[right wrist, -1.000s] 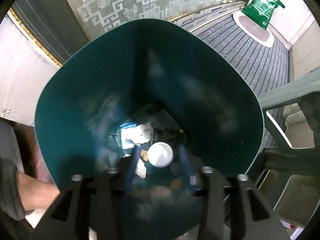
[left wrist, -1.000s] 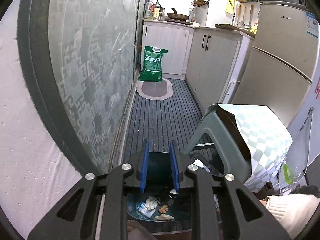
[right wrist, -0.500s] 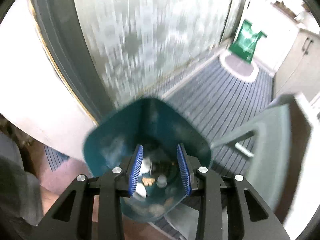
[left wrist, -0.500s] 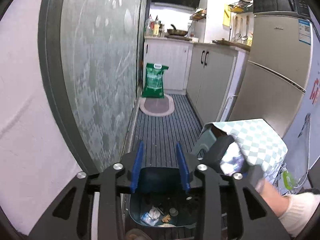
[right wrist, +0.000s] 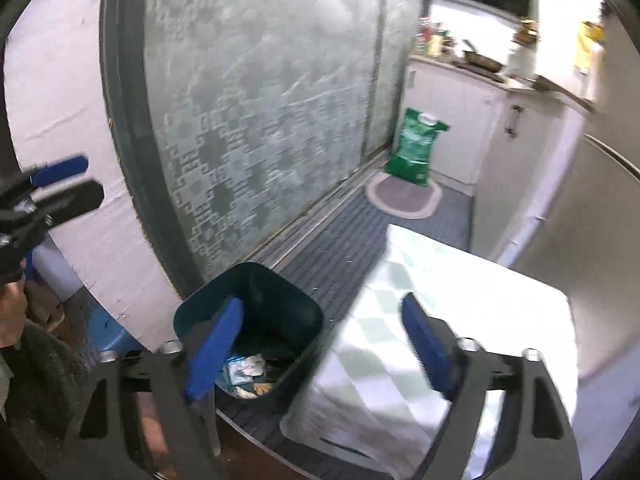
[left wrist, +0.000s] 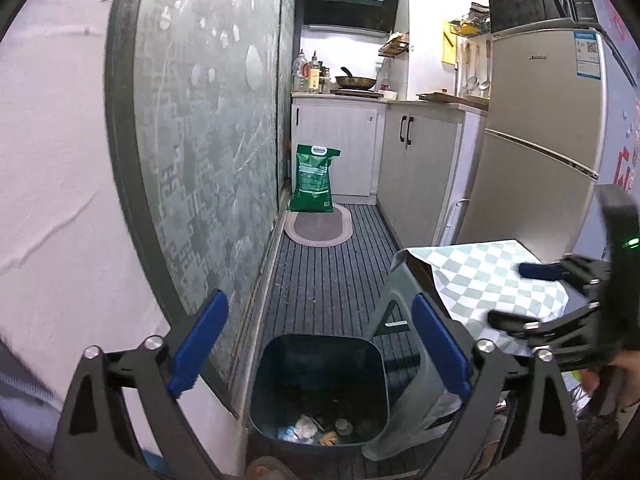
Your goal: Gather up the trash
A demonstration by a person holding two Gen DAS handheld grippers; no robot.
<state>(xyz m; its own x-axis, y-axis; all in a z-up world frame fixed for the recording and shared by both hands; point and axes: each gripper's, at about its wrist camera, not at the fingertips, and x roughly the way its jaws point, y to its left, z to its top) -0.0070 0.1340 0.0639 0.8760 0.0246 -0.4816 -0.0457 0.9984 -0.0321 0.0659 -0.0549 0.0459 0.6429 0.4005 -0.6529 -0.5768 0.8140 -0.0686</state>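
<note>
Two matte black two-finger grippers, left (left wrist: 320, 344) and right (right wrist: 320, 344), carry long blue rubber pads (left wrist: 199, 345), silver screws and triangular frame cut-outs.

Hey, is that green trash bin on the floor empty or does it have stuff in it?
Not empty. The bin stands upright with wrappers and scraps on its bottom, far from full.

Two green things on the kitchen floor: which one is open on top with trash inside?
The dark green bin by the stool, with scraps at its bottom. The green sack stands sealed, farther off by the cabinets.
</note>
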